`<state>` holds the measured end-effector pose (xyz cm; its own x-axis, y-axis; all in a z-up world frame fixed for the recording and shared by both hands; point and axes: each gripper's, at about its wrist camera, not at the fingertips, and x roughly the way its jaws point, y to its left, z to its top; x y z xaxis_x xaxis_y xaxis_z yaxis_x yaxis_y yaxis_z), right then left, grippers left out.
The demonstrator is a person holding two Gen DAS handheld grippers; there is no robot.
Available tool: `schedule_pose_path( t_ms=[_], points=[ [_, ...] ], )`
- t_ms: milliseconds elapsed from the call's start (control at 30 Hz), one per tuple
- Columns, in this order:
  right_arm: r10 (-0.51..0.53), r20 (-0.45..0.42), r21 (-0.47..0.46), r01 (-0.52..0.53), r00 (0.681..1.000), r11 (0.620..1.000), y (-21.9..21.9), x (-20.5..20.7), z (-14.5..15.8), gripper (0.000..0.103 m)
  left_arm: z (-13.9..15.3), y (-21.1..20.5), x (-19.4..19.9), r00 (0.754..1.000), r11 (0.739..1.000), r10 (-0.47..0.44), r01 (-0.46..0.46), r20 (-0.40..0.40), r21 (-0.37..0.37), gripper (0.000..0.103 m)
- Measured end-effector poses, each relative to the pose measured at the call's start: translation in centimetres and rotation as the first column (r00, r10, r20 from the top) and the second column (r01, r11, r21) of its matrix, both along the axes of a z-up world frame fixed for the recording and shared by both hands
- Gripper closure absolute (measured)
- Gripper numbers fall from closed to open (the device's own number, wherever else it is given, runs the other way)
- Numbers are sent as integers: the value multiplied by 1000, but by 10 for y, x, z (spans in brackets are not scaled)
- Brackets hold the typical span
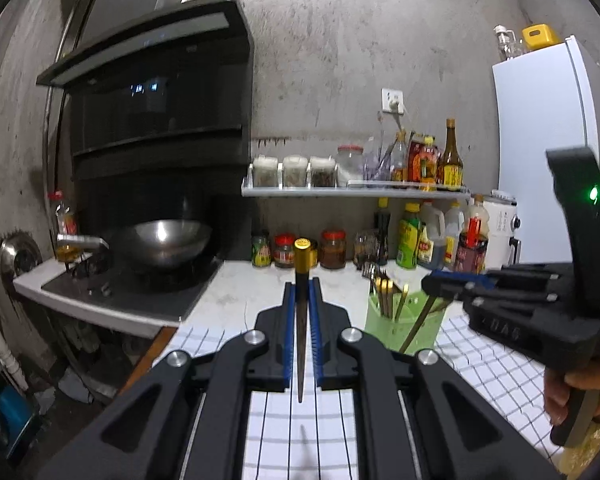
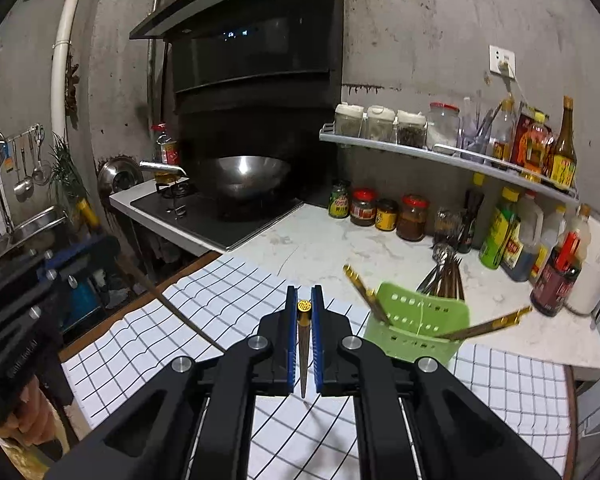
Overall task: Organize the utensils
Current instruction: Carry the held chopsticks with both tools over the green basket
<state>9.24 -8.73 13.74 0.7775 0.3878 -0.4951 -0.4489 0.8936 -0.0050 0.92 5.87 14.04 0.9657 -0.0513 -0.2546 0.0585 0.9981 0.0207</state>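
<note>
Item: chopstick [image 1: 301,320], dark, tapered, gold-capped, lying along my left gripper [image 1: 302,320], cap pointing forward, tip toward me; my jaws are pinching it, nearly closed. Second chopstick [image 2: 303,344], same pattern, running likewise through my right gripper [image 2: 303,340], jaws clamping it. Both are hovering over the checked cloth [image 2: 228,292]. Green holder [image 2: 418,326] is carrying several matching chopsticks, some leaning outward.

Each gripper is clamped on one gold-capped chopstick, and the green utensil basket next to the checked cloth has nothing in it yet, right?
Not quite: the green utensil basket is not empty. The right wrist view shows chopsticks already leaning in it. The rest holds: the left gripper and right gripper are each shut on one gold-capped chopstick, and the basket stands next to the checked cloth.
</note>
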Motion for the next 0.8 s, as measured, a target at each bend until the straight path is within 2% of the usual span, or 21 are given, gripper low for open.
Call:
schedule_pose_path(
  t_ms=[167,300,400,567,700,800],
  points=[
    [-9,31,28,8,999,1000,-5,7,20,96,23,-5,8,999,1000,-11,11,36,-1,96],
    [-37,119,84,27,992,996,-21,0,63,96,55,-11,9,993,999,-31,32,114,-4,96],
    [-94,203,131,68,975,989,-42,-6,101,96,89,-24,9,978,997,-75,74,197,9,96],
    [-170,262,181,125,950,976,-76,-7,135,96,124,-54,21,952,988,-154,153,265,25,96],
    [-224,279,170,181,934,969,-97,2,141,96,127,-81,43,944,975,-219,221,248,20,96],
    [-251,240,148,220,938,964,-108,22,124,96,111,-99,75,952,971,-236,238,197,13,96]
  ],
)
